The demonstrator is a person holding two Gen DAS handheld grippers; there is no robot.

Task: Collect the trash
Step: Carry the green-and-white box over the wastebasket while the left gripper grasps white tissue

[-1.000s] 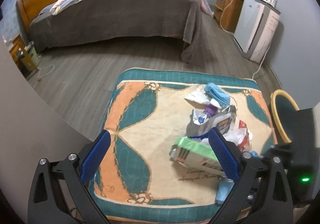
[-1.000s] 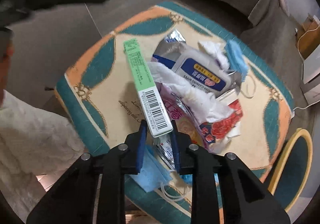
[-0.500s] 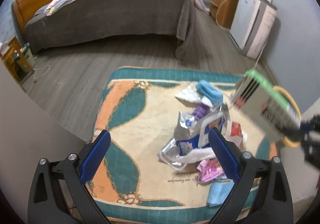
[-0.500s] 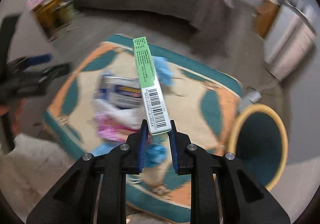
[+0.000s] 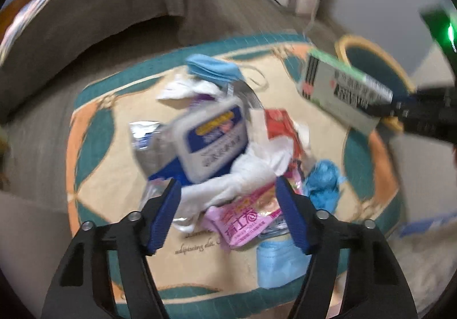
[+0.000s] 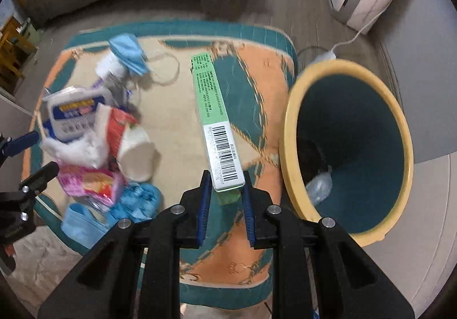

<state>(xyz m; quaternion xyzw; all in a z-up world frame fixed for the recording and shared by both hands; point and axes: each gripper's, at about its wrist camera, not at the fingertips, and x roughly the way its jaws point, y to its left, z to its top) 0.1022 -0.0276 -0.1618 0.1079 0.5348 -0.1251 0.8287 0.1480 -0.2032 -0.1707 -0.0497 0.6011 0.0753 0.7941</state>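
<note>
Gripped between our right gripper's [image 6: 225, 206] blue pads, the long green-and-white cardboard box with a barcode [image 6: 218, 130] juts over the patterned teal, orange and cream rug [image 6: 257, 107], just beside the yellow-rimmed teal bin [image 6: 288, 133], whose base is cut off behind the black finger. Our left gripper [image 5: 228, 212], jaws apart and just now narrowing, hangs empty over the blurred trash heap: crumpled white tissue [image 5: 242, 179], pink foil packet [image 5: 245, 222], white-and-blue wipes pack [image 5: 212, 136]. Motion blur hides whether its pads touch the tissue.
</note>
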